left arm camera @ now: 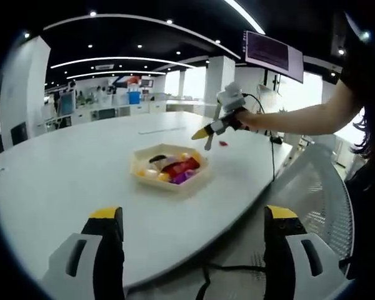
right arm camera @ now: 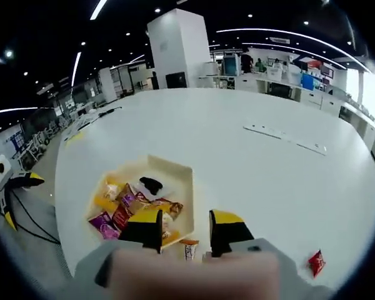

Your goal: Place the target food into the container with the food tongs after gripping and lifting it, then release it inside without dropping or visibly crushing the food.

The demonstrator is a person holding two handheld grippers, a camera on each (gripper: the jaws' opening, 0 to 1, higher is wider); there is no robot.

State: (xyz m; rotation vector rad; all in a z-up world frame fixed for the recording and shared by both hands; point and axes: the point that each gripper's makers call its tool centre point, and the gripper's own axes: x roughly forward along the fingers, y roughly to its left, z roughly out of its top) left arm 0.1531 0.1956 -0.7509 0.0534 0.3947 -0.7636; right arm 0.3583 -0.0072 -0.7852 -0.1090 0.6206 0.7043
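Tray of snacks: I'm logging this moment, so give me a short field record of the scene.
table: large white table
tray: cream hexagonal tray holding assorted wrapped snacks and a dark item
loose item: red packet on the table, apart from the tray
right gripper: right gripper above the tray's near edge, jaws apart
left gripper: left gripper back from the tray, jaws wide
tongs: not identifiable
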